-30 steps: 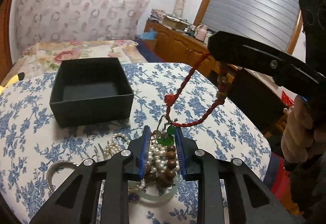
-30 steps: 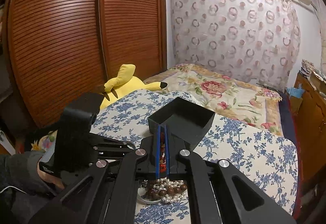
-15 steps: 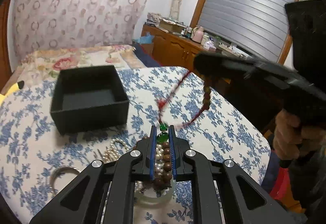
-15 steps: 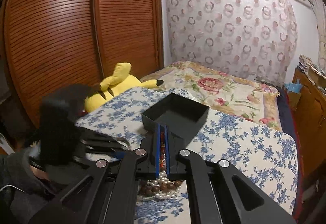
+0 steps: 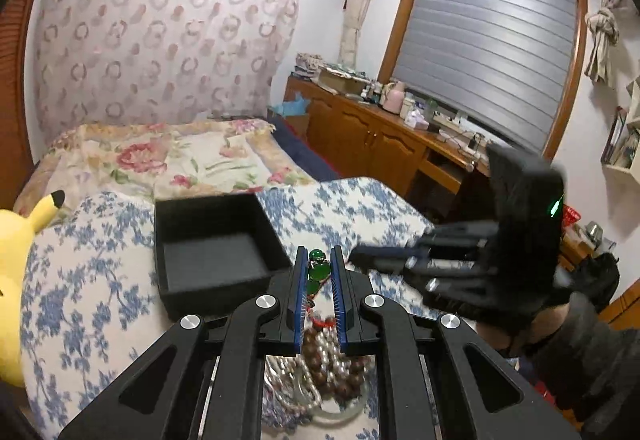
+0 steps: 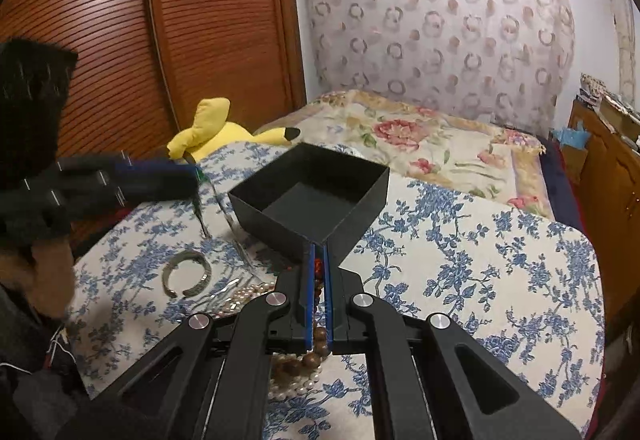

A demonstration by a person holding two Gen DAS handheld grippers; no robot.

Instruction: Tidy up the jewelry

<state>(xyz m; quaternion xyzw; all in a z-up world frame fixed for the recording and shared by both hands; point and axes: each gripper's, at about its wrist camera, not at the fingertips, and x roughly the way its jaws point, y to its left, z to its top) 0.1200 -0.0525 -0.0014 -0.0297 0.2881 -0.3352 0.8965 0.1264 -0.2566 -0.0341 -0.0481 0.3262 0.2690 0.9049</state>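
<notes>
An open black box [image 5: 212, 244] [image 6: 316, 200] stands on the blue-flowered table. My left gripper [image 5: 318, 260] is shut on a green bead pendant [image 5: 319, 267] and holds it up beside the box; a thin chain hangs from it in the right wrist view [image 6: 228, 216]. My right gripper [image 6: 317, 260] is shut on a red bead string [image 6: 318, 280], low over the jewelry pile. The pile of brown beads and pearls [image 5: 332, 356] [image 6: 300, 368] lies under both grippers.
A silver open bangle [image 6: 186, 272] lies left of the pile. A pale green bangle [image 5: 336, 410] lies under the beads. A yellow plush toy [image 6: 224, 132] sits at the table's far left edge, by a flowered bed [image 6: 420, 140].
My left gripper has closed on the green pendant and lifted it toward the box. My right gripper has dropped lower with the red string, close to the pile.
</notes>
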